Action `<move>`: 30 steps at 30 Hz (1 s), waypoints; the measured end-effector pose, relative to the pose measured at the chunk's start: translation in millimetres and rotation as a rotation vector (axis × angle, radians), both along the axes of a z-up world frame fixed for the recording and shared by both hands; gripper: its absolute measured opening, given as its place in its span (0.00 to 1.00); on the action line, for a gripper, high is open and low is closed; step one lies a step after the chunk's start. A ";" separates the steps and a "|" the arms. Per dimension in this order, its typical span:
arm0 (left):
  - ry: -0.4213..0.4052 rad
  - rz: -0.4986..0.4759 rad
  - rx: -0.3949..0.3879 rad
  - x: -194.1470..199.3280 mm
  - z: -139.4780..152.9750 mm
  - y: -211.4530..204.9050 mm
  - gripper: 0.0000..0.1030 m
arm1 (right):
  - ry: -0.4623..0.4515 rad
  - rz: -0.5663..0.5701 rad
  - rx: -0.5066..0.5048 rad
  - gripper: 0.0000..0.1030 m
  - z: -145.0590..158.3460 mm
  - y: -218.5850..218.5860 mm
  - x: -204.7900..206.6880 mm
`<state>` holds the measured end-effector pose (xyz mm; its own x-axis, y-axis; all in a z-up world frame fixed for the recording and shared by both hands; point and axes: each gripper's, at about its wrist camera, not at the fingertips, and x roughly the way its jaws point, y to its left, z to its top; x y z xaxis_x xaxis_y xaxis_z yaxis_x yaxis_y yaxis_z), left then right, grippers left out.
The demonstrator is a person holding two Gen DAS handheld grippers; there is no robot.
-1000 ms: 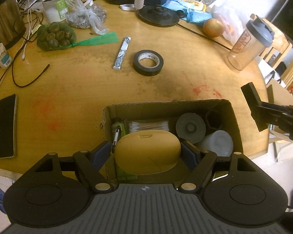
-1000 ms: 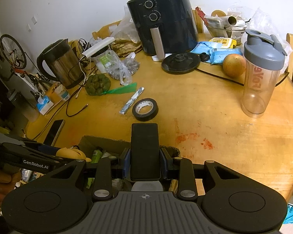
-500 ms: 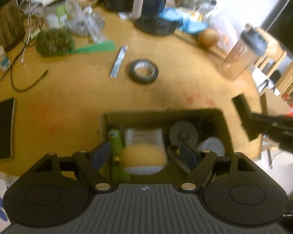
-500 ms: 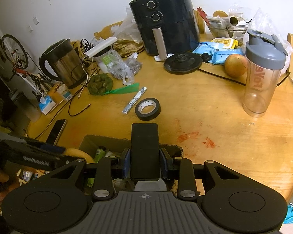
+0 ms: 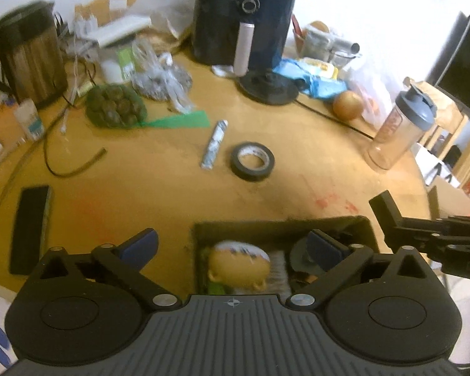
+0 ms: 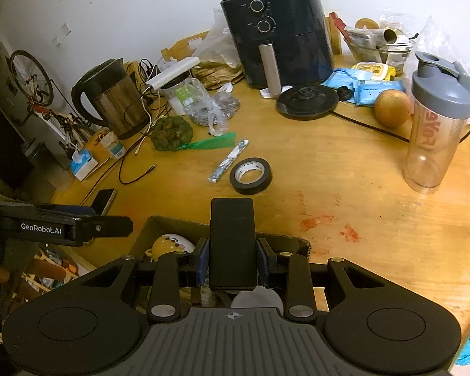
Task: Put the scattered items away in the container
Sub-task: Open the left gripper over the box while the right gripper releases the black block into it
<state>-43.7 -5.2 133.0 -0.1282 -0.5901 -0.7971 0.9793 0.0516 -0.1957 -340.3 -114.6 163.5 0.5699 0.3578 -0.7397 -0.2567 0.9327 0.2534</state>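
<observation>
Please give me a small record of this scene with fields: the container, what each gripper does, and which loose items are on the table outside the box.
container: cardboard box at the near table edge
in box: yellow rounded item, partly blurred
left gripper: jaws have just opened wide above the box, nothing between them
right gripper: shut on black rectangular device
loose on table: black tape roll, silver stick packet, phone

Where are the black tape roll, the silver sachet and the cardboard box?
black tape roll (image 6: 250, 176), right wrist view, on its near black wall.
silver sachet (image 6: 228, 165), right wrist view, mid-length.
cardboard box (image 5: 272, 231), left wrist view, inner far wall.
</observation>
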 end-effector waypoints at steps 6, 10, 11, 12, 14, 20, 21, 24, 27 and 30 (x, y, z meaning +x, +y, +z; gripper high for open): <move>-0.051 0.012 -0.027 8.1 4.7 3.5 1.00 | 0.008 0.024 0.002 0.33 -1.5 13.3 6.3; -0.066 0.034 -0.032 16.3 5.7 6.0 1.00 | 0.015 0.043 0.003 0.33 -2.8 24.3 9.8; -0.069 0.038 -0.031 18.3 5.9 6.7 1.00 | 0.017 0.045 0.003 0.33 -3.1 26.8 11.0; -0.071 0.040 -0.029 20.2 6.0 7.7 1.00 | 0.019 0.052 0.004 0.33 -3.4 29.8 12.3; -0.076 0.047 -0.024 23.8 5.9 9.5 1.00 | 0.025 0.060 0.008 0.33 -4.1 34.5 15.0; -0.083 0.077 0.000 35.3 4.1 15.5 1.00 | 0.057 0.086 0.040 0.33 -8.3 48.5 22.3; -0.085 0.082 0.004 36.7 4.0 16.3 1.00 | 0.063 0.090 0.044 0.33 -9.2 51.1 23.5; -0.089 0.095 0.013 41.2 3.7 19.6 1.00 | 0.079 0.102 0.035 0.34 -12.0 58.8 26.1; -0.089 0.105 0.018 44.6 4.2 22.5 1.00 | 0.093 0.097 0.016 0.46 -14.4 64.1 29.1; -0.092 0.109 0.022 45.9 4.0 23.8 1.00 | 0.083 0.101 0.030 0.60 -13.6 65.3 29.1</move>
